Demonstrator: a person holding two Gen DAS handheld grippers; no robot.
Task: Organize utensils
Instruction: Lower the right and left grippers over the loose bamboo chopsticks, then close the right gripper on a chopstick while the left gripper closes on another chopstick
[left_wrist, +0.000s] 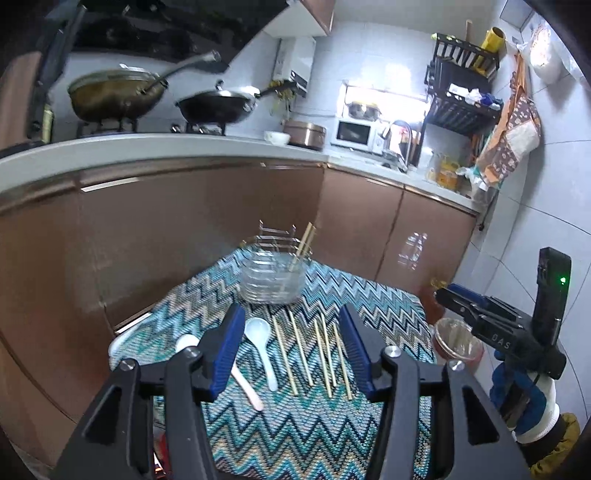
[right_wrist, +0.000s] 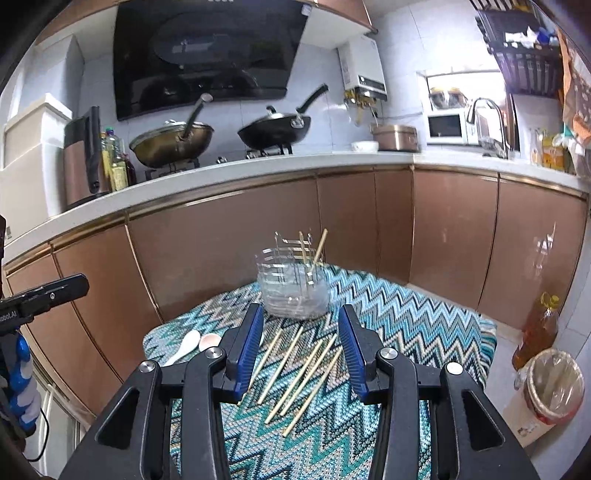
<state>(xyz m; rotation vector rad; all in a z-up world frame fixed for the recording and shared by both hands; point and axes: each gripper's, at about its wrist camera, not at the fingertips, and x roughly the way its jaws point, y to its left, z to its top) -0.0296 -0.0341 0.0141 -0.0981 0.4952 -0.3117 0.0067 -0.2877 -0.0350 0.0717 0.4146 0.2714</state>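
Several wooden chopsticks lie loose on the zigzag cloth, with a white spoon to their left and a pinkish spoon further left. At the far end stands a clear utensil holder with two chopsticks leaning in it. My left gripper hovers open over the white spoon and the chopsticks, gripping nothing. My right gripper is open above the loose chopsticks, short of the holder, and holds nothing. The right gripper also shows at the right of the left wrist view.
The zigzag cloth covers a small table in front of brown cabinets. A lined bin and an oil bottle stand on the floor to the right. Two woks sit on the stove behind.
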